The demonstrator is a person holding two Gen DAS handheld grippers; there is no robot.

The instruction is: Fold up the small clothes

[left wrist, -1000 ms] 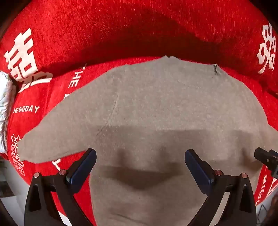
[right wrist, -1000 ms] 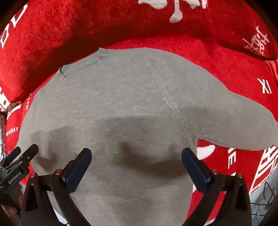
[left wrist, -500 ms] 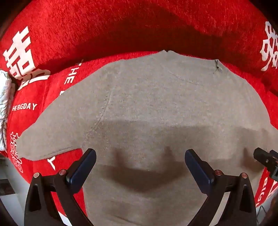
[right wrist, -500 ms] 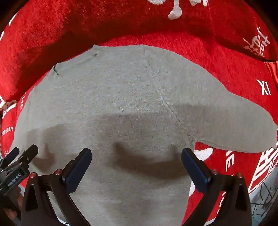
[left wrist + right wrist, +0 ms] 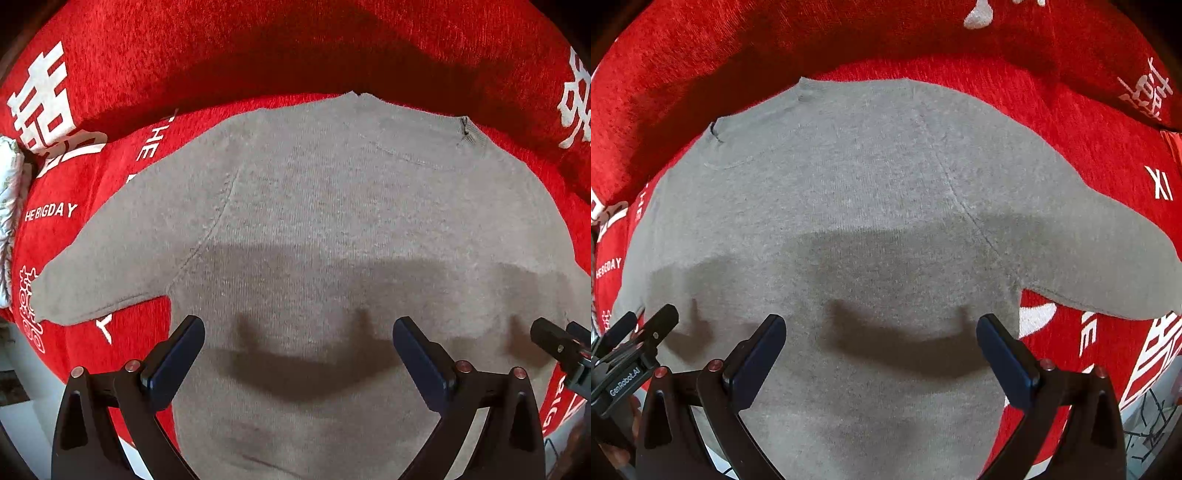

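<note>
Where flat, fuzzy grey knit sweater (image 5: 332, 229), red plush cover (image 5: 258, 48)

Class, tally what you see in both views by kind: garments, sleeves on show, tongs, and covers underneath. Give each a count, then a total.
Grey sweater: 1
Sleeves, left sleeve and right sleeve: 2
Tongs, left tongs and right tongs: 2
Red cover with white lettering: 1
Total: 6

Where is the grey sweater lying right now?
The grey sweater lies spread flat on the red cover with white lettering, just ahead of both open grippers, its neckline toward the raised red back.
</note>
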